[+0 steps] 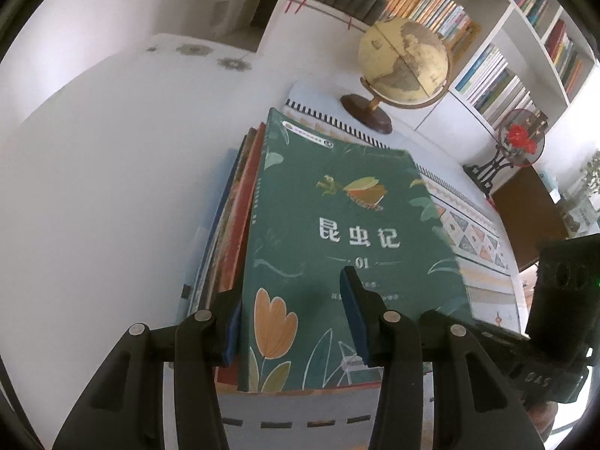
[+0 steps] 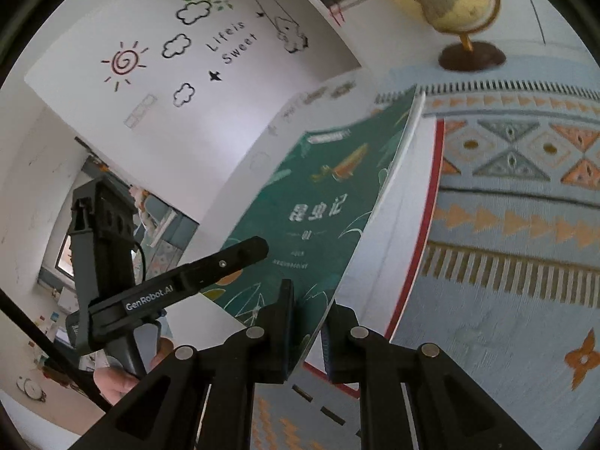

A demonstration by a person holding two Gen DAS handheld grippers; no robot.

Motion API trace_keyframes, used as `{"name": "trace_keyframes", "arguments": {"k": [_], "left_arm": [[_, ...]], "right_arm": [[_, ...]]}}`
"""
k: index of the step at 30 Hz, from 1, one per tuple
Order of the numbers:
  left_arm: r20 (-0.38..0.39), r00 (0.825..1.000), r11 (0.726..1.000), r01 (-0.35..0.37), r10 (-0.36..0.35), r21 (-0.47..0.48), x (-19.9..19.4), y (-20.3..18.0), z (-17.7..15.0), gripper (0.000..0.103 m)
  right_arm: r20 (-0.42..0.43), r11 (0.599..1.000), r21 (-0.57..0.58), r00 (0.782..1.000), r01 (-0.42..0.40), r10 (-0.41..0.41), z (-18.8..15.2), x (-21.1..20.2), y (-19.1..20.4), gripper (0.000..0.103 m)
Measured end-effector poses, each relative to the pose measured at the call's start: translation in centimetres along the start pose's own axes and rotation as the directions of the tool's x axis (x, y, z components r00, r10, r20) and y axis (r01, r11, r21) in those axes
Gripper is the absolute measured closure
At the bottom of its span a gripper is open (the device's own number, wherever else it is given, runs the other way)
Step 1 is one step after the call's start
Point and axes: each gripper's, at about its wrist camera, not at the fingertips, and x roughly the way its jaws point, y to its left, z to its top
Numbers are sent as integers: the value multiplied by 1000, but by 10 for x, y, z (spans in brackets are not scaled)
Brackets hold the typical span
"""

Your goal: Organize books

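Green, with white characters and an orange tulip on its cover, the book (image 1: 348,232) is the thing both your hands are working on, so take it as the landmark. It lies on top of a stack of books (image 1: 232,225) whose red, brown and blue edges show along its left side, and the whole pile rests on the patterned mat (image 2: 525,195) that covers the white table (image 1: 93,187).

Your left gripper (image 1: 296,315) straddles the near end of the green book. One pad sits against the left edge of the pile, level with the tulip, and the other rests over the cover just below the white characters. You cannot tell from the left wrist view whether those pads are actually pressing on the pile or only lying alongside it.

Your right gripper (image 2: 307,322) is clenched on the green book's near right corner, with the thin cover edge pinched between the two pads. In the right wrist view the cover tilts up from the mat on that side, and white page edges and a red-edged book (image 2: 420,247) show beneath it. The left gripper (image 2: 258,245) reaches in over the cover from the left.

Beyond the far end of the green book stands a globe (image 1: 403,63) on a dark wooden base, and to the right of that rise white shelves (image 1: 506,18) packed with more books.
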Motion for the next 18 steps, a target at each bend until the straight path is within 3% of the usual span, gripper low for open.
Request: {"name": "trace_keyframes", "arguments": {"k": [5,9,11,13,15,18], "left_arm": [[-1,992,990,-124,124,66,1,-12,-1,55],[0,971,966,-239,241,100,4,-17,-4,54],[5,965,959,-262,263,111,4,-19,-5,51],[16,954,948,-300,300,110,2,-20,-5,50],[36,943,936,-333,331,116,-1,-21,-5,49],[69,937,930,-349,343,113,-11,-24,-6,46]], "right_arm": [[-2,1000,22,1000,11,-11,-2,5,-4,91],[5,998,38,999,42,-43,-1,3,0,81],[7,999,50,1000,14,-15,0,3,1,67],[16,997,69,1000,-26,25,-1,3,3,41],[18,997,77,1000,-23,21,-2,2,8,31],[17,998,61,1000,1,-2,-3,0,15,29]]}}
